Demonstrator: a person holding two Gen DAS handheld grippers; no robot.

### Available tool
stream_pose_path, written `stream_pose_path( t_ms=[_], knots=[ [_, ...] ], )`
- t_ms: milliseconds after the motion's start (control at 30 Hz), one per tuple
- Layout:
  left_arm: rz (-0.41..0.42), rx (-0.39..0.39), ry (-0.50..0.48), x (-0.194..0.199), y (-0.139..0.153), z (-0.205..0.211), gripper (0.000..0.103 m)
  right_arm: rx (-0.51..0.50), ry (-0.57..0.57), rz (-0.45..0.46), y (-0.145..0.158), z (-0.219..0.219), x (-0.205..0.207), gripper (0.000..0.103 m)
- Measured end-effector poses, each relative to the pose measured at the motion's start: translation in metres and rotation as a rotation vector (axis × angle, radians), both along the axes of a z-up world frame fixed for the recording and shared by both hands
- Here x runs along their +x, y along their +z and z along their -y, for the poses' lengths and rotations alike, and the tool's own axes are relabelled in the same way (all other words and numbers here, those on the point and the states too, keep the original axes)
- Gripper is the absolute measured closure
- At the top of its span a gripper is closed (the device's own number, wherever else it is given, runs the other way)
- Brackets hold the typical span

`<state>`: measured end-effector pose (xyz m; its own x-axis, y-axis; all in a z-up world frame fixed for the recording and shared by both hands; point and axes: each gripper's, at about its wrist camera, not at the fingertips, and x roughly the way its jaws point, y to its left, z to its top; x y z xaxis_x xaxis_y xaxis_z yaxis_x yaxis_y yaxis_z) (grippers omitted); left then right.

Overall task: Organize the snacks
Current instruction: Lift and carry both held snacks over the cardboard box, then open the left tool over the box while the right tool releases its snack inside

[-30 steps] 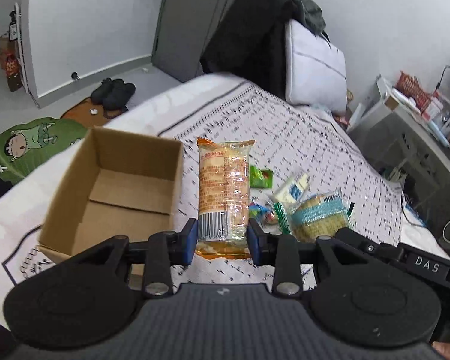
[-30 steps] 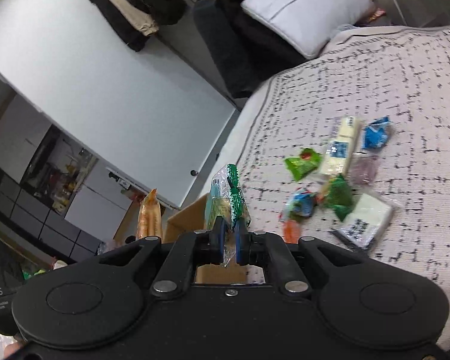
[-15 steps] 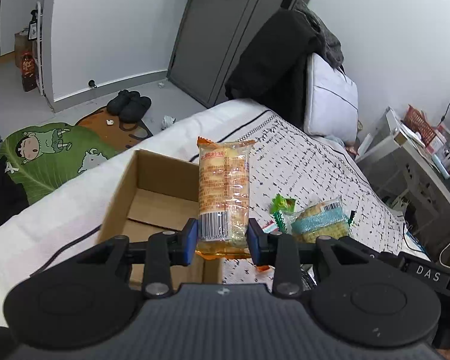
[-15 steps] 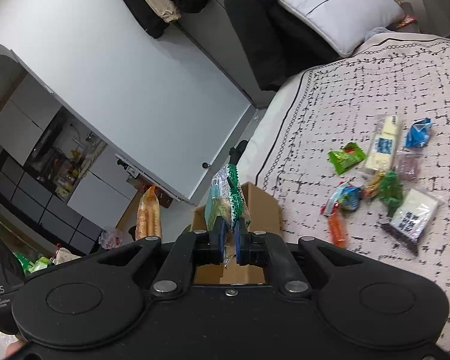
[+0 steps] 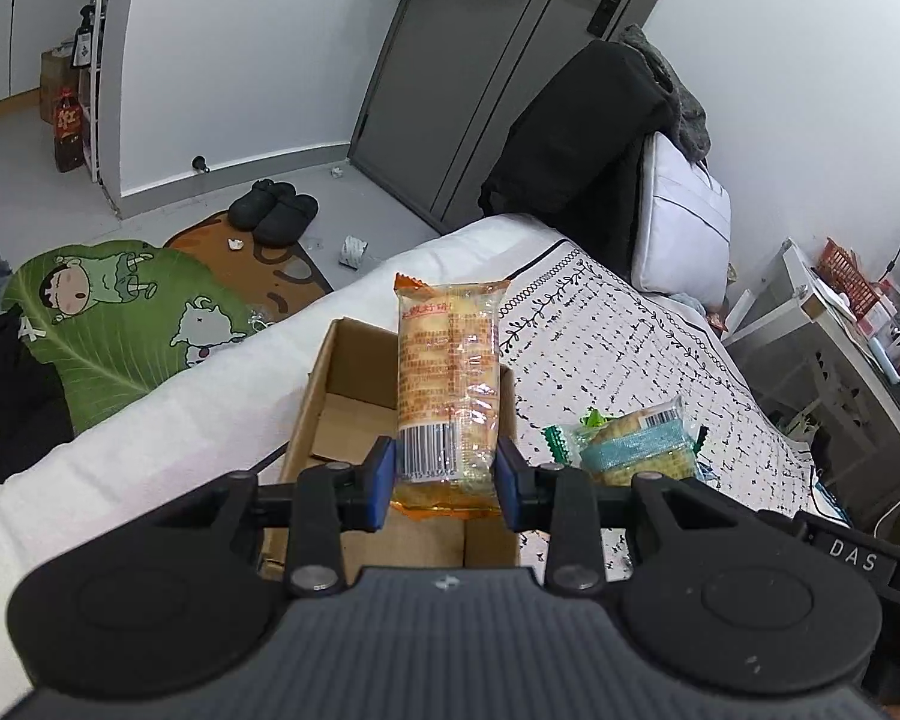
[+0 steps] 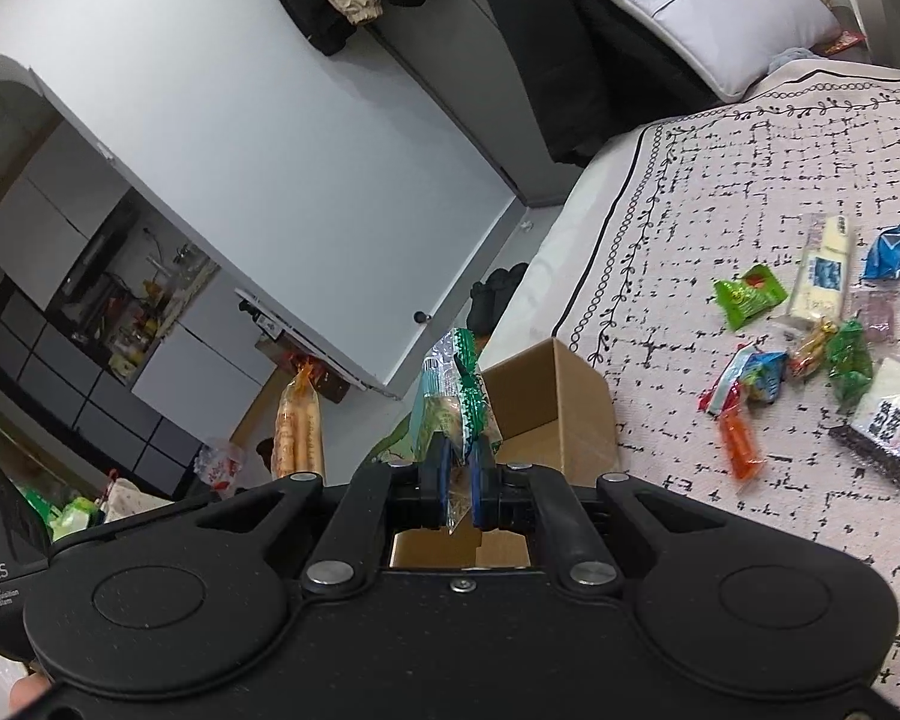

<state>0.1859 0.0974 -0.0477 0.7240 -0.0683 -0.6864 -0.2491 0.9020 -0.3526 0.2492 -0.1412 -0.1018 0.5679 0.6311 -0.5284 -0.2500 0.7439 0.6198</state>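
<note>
Orange cracker pack [image 5: 448, 384] stands clamped in left claw [image 5: 447, 476].

Your left gripper [image 5: 446, 476] has blue pads on black arms and clamps an orange-edged clear cracker pack [image 5: 448, 384] with a white barcode. Your right gripper [image 6: 457, 480] pinches a green-trimmed teal packet [image 6: 453, 396]. The cardboard box [image 6: 555, 402] is plain brown; the bedspread [image 6: 750, 180] is pale with black dashes.

cardboard box [image 5: 354, 396] — matt brown | snack packet [image 5: 448, 384] — glossy clear plastic | bedspread [image 6: 750, 192] — woven cloth
</note>
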Motion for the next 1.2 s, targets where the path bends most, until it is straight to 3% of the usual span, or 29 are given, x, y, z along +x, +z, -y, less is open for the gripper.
stream_pose_path(
  t_ms=[500, 1033, 1167, 1200],
  knots=[
    [-0.073, -0.06, -0.004, 0.0, -0.044, -0.039, 0.069, -0.063, 0.032, -0.063, -0.026, -0.045, 0.002, 0.096],
    [-0.147, -0.124, -0.033, 0.013, -0.076, -0.048, 0.066, -0.132, 0.017, -0.124, -0.046, -0.056, 0.01, 0.095],
    [-0.152, -0.118, -0.021, 0.012, -0.076, -0.049, 0.065, -0.137, 0.013, -0.15, -0.048, -0.057, 0.012, 0.081],
    [-0.151, -0.116, -0.02, 0.011, -0.076, -0.049, 0.064, -0.138, 0.009, -0.153, -0.048, -0.056, 0.012, 0.073]
  ],
)
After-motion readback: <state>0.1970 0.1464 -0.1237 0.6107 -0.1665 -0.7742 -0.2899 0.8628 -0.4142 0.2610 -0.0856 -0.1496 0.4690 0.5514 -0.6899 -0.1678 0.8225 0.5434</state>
